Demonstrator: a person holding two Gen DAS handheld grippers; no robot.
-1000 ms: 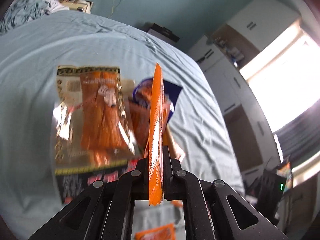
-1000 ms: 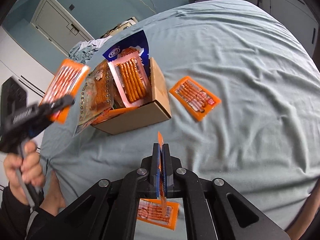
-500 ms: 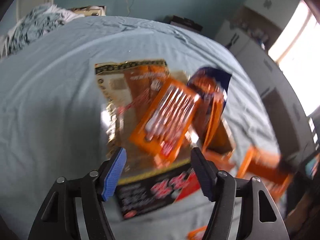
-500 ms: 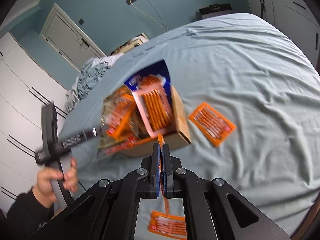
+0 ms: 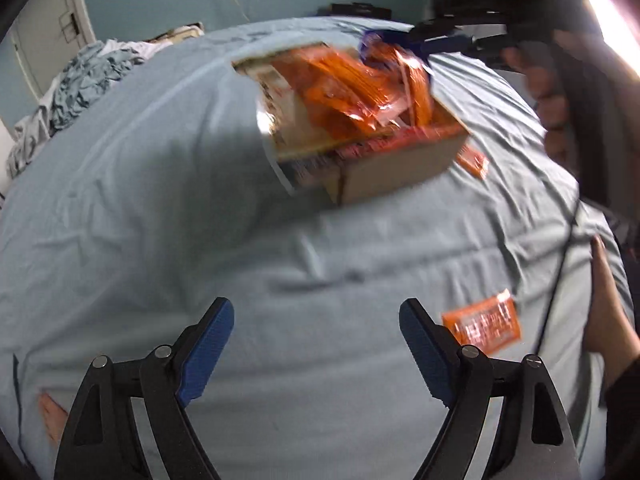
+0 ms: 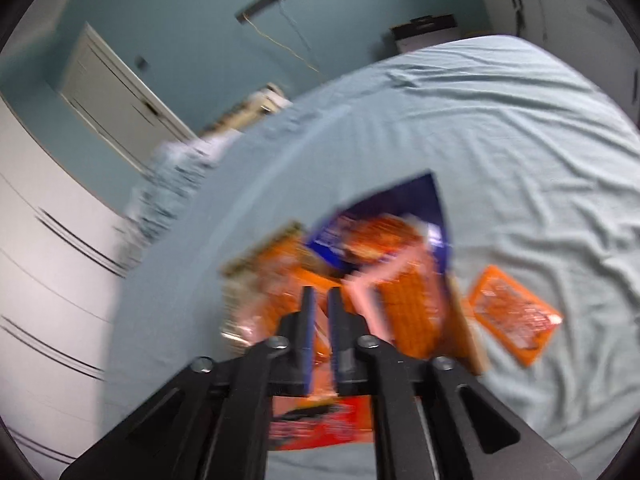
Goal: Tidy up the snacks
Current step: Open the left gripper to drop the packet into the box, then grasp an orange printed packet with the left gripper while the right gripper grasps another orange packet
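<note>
Left gripper (image 5: pixel 316 344) off box (image 5: pixel 400 168); 2 loose packets (image 5: pixel 482 322).

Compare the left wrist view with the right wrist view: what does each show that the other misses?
Only the left wrist view shows the left gripper, jaws opening with nothing between them, and an orange packet near the bed edge. Only the right wrist view shows the white door. Both show the cardboard box stuffed with snacks and an orange packet beside it.
</note>
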